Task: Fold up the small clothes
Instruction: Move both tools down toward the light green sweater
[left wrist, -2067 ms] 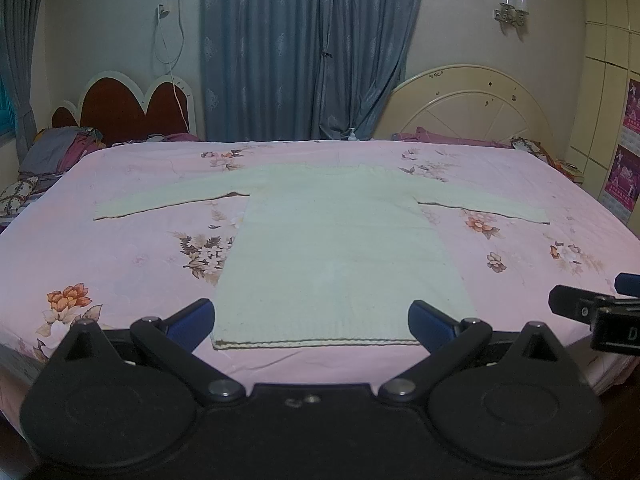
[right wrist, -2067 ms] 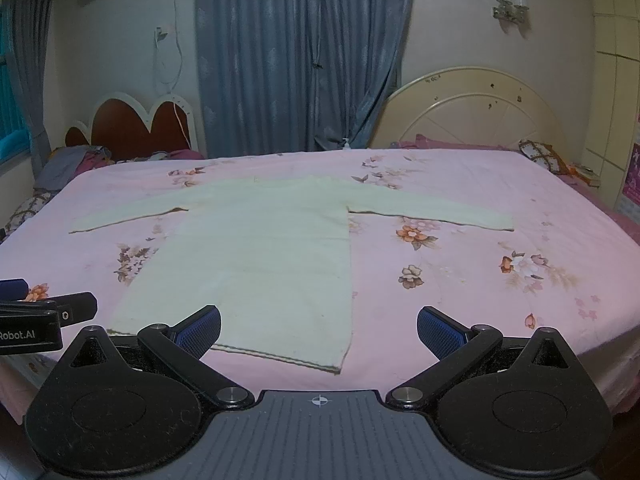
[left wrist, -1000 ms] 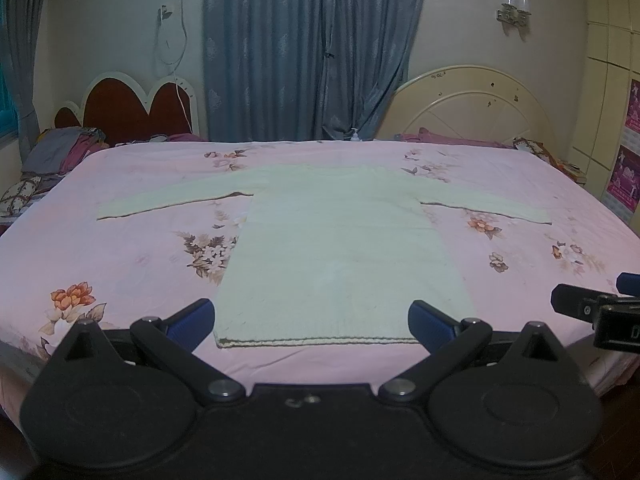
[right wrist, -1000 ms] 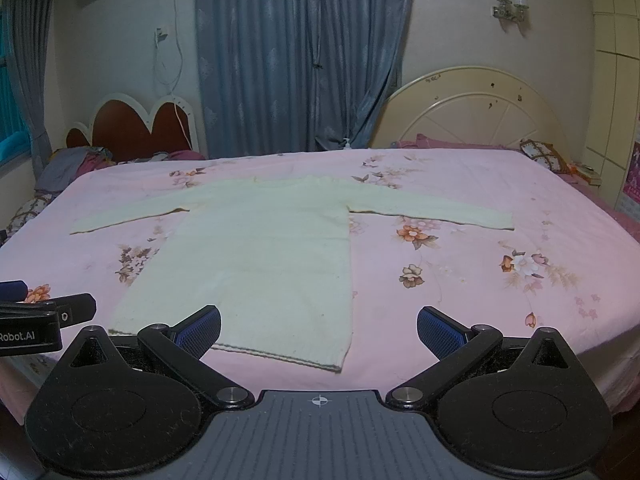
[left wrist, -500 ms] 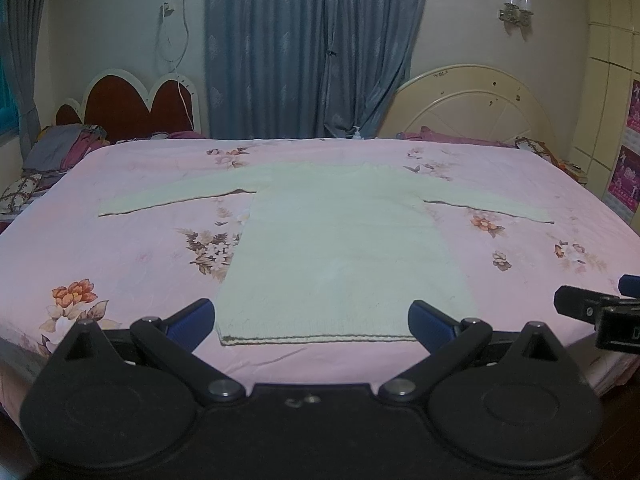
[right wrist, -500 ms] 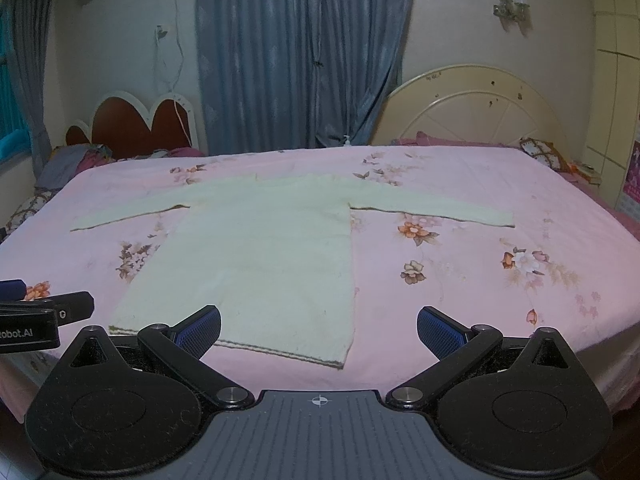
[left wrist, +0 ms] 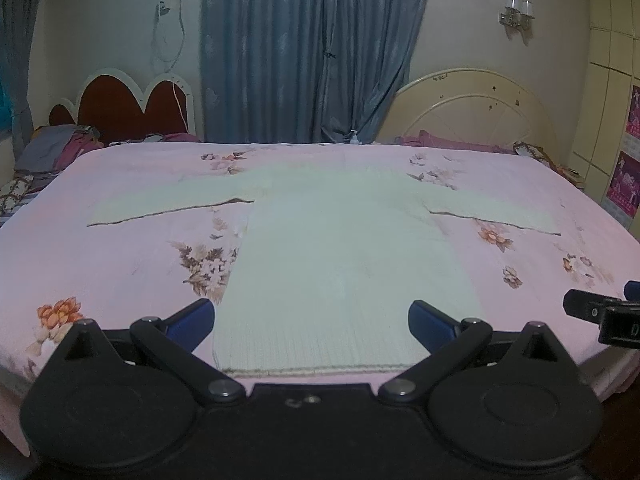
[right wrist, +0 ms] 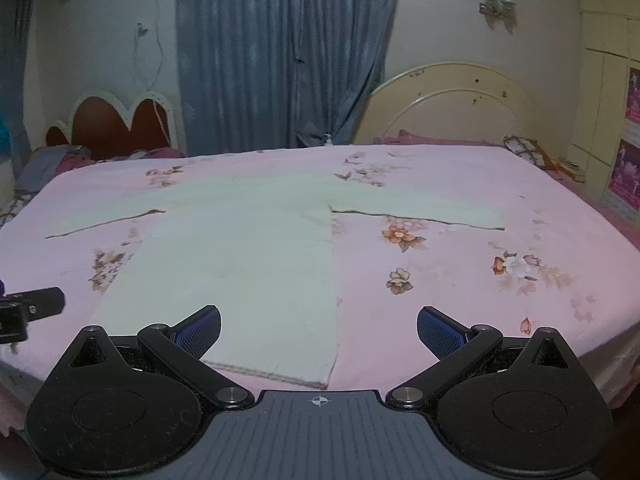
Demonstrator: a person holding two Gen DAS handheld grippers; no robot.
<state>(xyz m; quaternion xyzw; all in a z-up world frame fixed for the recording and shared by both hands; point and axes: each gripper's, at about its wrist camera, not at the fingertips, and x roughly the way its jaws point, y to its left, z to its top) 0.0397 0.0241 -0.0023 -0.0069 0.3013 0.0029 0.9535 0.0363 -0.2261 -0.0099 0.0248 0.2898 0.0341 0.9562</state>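
A pale cream long-sleeved sweater (left wrist: 340, 248) (right wrist: 248, 248) lies flat on the pink floral bedsheet (left wrist: 100, 264) (right wrist: 460, 280), both sleeves spread out to the sides, its hem toward me. My left gripper (left wrist: 311, 318) is open above the hem, its blue pads straddling the sweater's lower edge without touching it. My right gripper (right wrist: 319, 330) is open too, over the sweater's lower right corner. Each gripper's tip shows at the edge of the other view: the right gripper (left wrist: 600, 312) and the left gripper (right wrist: 32, 306).
A cream headboard (left wrist: 472, 116) and a red scalloped headboard (left wrist: 128, 108) stand behind the bed, before blue curtains (left wrist: 312, 52). Piled clothes (left wrist: 60, 152) lie at the far left. Pillows (right wrist: 528, 150) and a wardrobe (left wrist: 616, 80) are on the right.
Both grippers have edged slightly forward toward the sweater's hem; the sweater and sheet lie as before. The jaws stay open.
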